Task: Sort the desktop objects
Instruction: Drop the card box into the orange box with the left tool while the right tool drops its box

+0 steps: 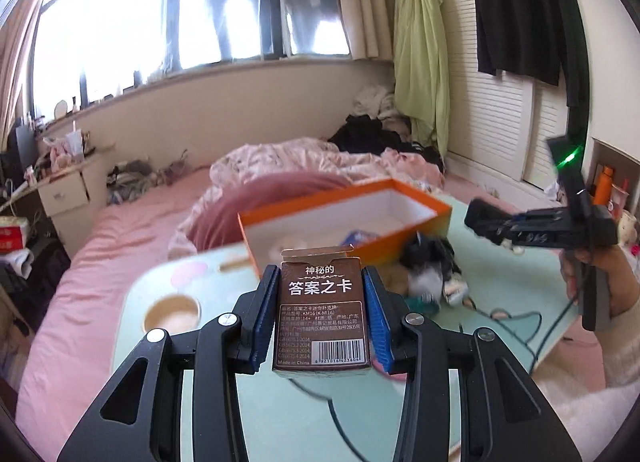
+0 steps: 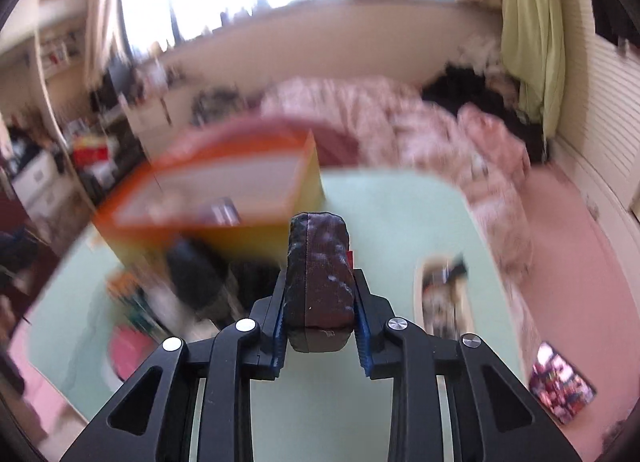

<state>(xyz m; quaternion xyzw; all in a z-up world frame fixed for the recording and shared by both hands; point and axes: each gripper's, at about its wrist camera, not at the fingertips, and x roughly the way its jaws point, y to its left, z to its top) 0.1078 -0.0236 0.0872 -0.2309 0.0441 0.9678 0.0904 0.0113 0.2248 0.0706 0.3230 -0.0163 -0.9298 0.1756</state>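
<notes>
My left gripper [image 1: 321,290] is shut on a brown card box [image 1: 321,314] with white Chinese lettering and a barcode, held above the pale green table [image 1: 304,414]. Beyond it stands an open orange box [image 1: 416,198] with a white inside. My right gripper [image 2: 320,294] is shut on a dark reddish-brown padded pouch [image 2: 320,274], upright between the blue pads. The orange box [image 2: 224,182] lies blurred just ahead and to the left of it. In the left wrist view the right gripper [image 1: 480,218] shows at the right edge, held by a hand [image 1: 608,282].
A heap of small dark and teal items [image 1: 432,274] lies on the table by the orange box. A round cup coaster picture [image 1: 172,312] sits at the left. A pink bed with rumpled quilt [image 1: 304,162] surrounds the table. A patterned card [image 2: 560,386] lies on the bed at right.
</notes>
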